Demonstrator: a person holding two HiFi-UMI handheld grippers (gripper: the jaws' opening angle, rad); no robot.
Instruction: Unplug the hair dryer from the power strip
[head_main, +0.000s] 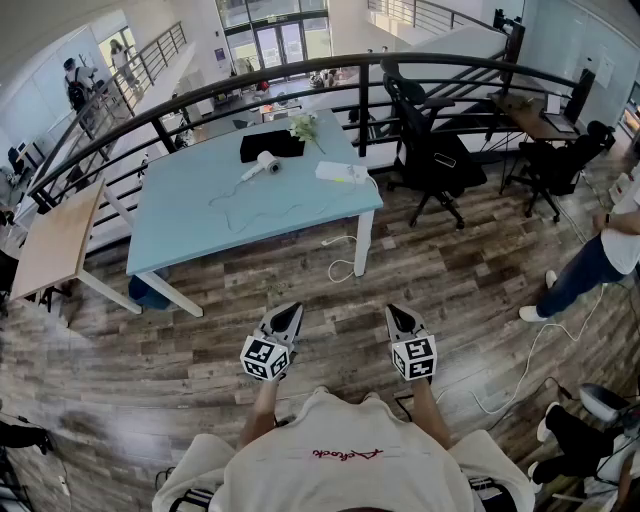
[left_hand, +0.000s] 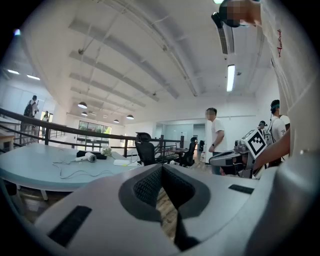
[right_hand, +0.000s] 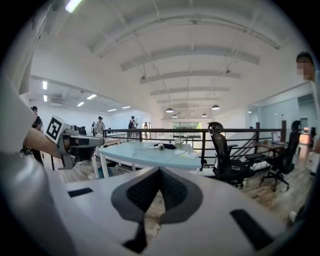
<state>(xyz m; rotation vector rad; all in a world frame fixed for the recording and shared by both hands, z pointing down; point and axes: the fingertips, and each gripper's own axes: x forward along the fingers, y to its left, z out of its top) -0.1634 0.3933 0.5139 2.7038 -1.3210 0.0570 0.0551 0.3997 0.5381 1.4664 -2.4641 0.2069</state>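
Well short of the table (head_main: 200, 225), both closed grippers point forward, empty.

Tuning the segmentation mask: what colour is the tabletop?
Light blue tabletop; clearest in the head view.

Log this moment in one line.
stage: standing back from table | left gripper: shut, empty | right gripper: shut, empty | dryer: on table | power strip: on table | plug: cannot tell

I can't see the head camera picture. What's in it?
A person stands on a wooden floor holding the left gripper and right gripper, both shut and empty, some way from a light blue table. On it lie a white hair dryer, its cord and a white power strip.
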